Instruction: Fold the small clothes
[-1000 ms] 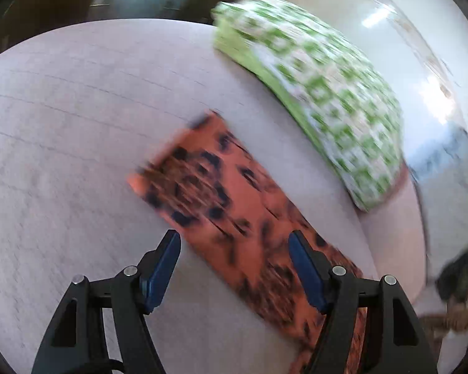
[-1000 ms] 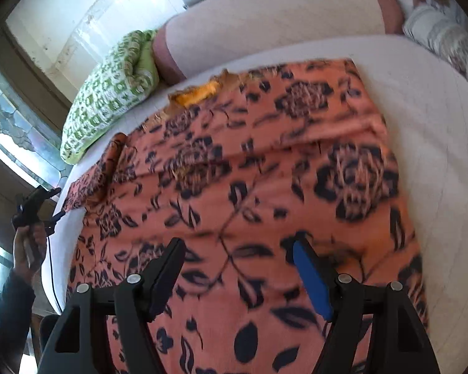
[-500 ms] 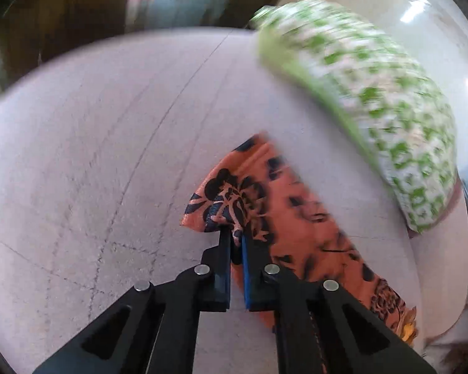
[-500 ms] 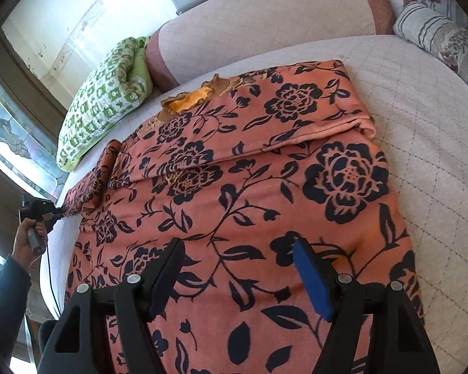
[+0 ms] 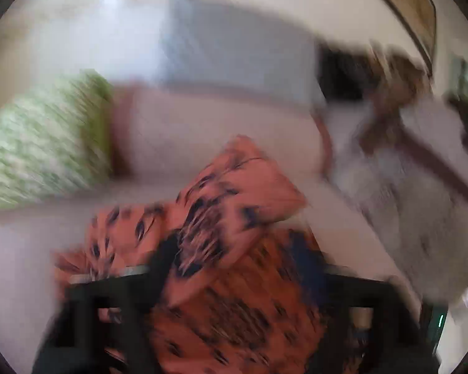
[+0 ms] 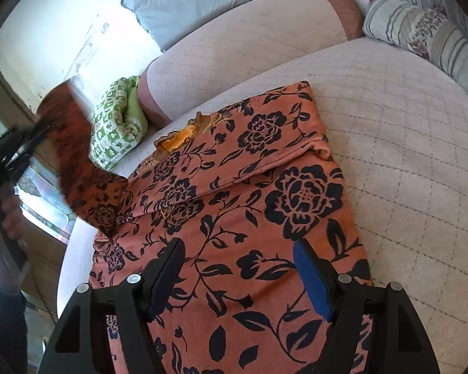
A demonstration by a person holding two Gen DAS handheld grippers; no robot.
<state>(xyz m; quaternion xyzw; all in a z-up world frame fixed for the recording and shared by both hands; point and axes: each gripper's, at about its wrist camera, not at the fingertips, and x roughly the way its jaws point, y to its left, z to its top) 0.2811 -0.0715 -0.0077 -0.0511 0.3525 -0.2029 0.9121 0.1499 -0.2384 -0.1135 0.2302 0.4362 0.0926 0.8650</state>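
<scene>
We have one orange garment printed with dark navy flowers (image 6: pixel 240 193) spread flat on the pale quilted bed (image 6: pixel 405 155), its far right side already folded inward. Its left sleeve (image 6: pixel 78 162) is lifted off the bed, up towards the left gripper (image 5: pixel 234 265), whose jaws are opening with a bunched fold of the sleeve cloth between them; that view is heavily blurred, so we cannot tell whether the pads press on it. The right gripper (image 6: pixel 238 275) hovers above the near part of the garment, jaws wide and empty.

To do this step well, we judge the sleeve should come down flat across the body, its edge lined up to mirror the right-hand fold, with the cloth let go only once it lies over the panel. The right gripper could steady the body so that it does not shift.

Around it we count one green and white patterned pillow (image 6: pixel 117 121), one pale blue pillow (image 6: pixel 202 0), one pink bolster (image 6: pixel 249 53) and one striped cushion (image 6: pixel 427 34).
</scene>
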